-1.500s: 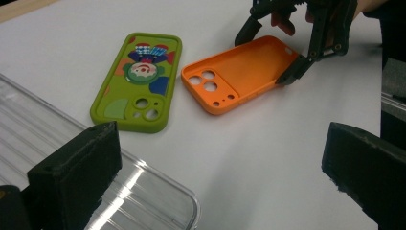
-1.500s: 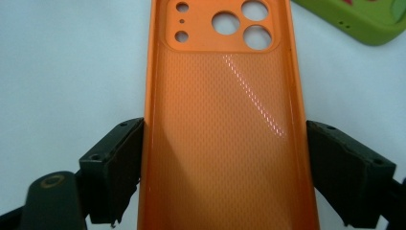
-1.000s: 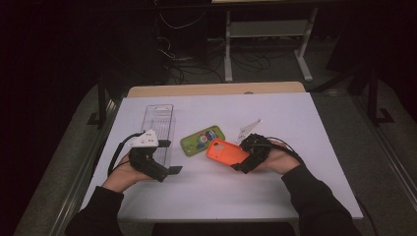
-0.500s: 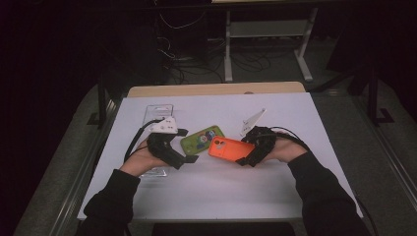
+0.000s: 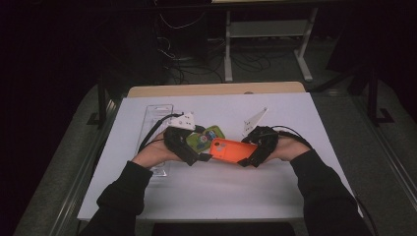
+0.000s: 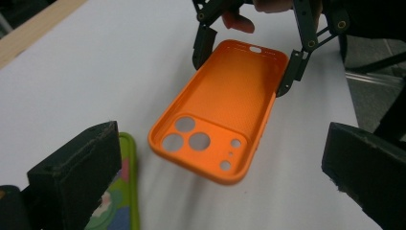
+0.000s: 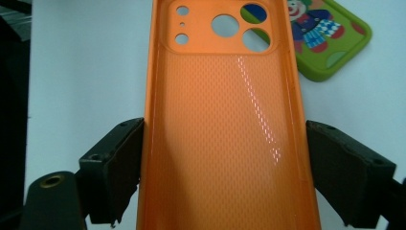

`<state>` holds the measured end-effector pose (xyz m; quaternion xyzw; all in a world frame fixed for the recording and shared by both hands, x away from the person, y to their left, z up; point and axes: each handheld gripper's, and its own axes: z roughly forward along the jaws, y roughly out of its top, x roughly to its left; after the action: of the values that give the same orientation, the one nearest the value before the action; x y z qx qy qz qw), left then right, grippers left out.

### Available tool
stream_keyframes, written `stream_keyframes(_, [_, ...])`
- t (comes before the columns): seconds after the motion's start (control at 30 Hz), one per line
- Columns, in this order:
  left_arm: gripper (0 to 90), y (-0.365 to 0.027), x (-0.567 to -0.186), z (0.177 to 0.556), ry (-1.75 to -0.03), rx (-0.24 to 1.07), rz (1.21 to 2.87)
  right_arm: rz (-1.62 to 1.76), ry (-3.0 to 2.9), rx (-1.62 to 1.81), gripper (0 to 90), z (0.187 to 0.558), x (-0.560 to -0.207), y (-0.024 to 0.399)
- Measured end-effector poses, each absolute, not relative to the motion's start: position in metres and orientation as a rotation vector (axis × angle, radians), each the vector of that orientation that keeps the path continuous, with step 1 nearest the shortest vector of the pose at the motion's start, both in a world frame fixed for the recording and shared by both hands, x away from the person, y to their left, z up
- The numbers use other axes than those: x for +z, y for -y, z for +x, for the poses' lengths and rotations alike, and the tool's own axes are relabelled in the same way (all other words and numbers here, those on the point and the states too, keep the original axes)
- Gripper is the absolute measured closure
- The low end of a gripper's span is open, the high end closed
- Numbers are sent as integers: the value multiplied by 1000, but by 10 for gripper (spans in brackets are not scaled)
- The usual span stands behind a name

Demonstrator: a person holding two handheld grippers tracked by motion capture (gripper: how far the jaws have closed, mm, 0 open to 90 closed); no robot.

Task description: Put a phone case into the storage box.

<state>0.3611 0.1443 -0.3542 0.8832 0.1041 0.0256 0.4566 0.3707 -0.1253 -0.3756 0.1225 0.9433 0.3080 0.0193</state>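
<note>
My right gripper (image 5: 247, 156) is shut on an orange phone case (image 5: 230, 150), with its jaws pressing on the two long sides (image 7: 225, 143). The case hangs a little above the white table, inside face up, camera cut-outs toward my left gripper (image 6: 225, 105). My left gripper (image 5: 202, 156) stands open just in front of that camera end, jaws wide apart and touching nothing (image 6: 220, 165). A green phone case with a clown picture (image 5: 206, 136) lies flat on the table beneath the left gripper (image 7: 330, 33).
A clear plastic tray (image 5: 156, 115) lies on the white table sheet (image 5: 295, 196) to the left, behind my left hand. A wooden table edge (image 5: 216, 89) runs along the far side, and beyond it stand a metal stand and cables.
My left gripper has moved right and away from me, from the table's near left to the orange case's camera end, over the green case. The right gripper has kept its hold and hardly moved.
</note>
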Motion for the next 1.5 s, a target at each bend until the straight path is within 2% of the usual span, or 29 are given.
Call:
stream_keyframes(0.9, [0,-118,-372,345,-57,-38,2328,151,-3001,943,156,345,-373,97])
stream_keyframes(1.5, [0,-111,-384,339,-32,-78,2422,69,-2987,950,155,337,-366,90])
